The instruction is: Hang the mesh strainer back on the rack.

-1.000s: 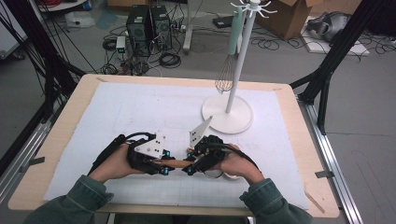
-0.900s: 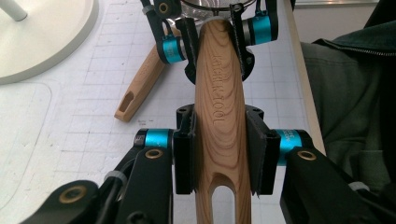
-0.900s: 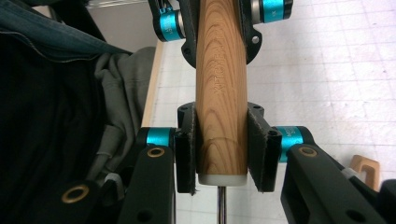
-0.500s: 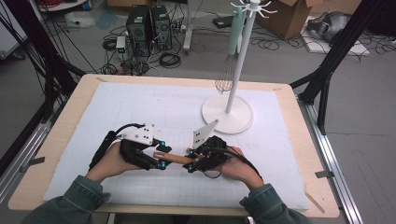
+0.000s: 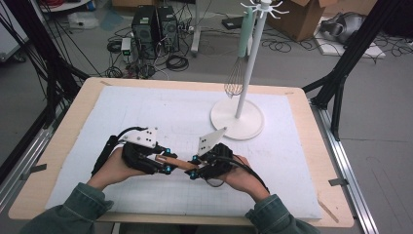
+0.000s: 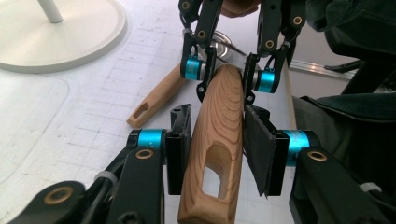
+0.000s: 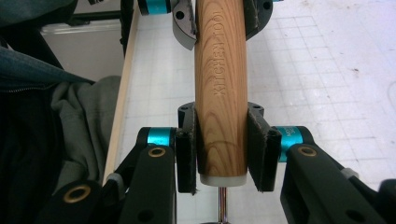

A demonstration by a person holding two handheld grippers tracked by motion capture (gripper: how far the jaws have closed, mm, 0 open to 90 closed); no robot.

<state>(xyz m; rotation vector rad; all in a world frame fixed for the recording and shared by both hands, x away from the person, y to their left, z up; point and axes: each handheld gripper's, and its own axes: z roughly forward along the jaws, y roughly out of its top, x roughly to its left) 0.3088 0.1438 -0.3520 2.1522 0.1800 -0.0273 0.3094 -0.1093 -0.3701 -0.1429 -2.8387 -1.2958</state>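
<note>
- Wooden handle is held between both claws, low over the white mat near the front edge of the worktop.
- High view: handle mostly covered by hands and claw bodies, only a short brown stretch shows; tool head hidden under the right hand.
- Right gripper view: handle reads "KITCHEN TOOL", has a white collar and a thin metal shaft cut off at the bottom edge; can't tell what tool it is.
- Left gripper view: handle end with the hang slot runs out of the bottom of the view; a shiny metal part behind the far claw is partly blocked.
- Left claw: narrowly apart; left pad is on the wood, right pad looks just off it or barely touching, hard to call.
- Right claw: clamped on the handle near the collar, both pads pressed against the wood.
- Second wooden handle lies flat on the mat beside the left claw, its far end hidden behind the right claw.
- White stand sits at the back right of the mat, a whisk hanging from it.
</note>
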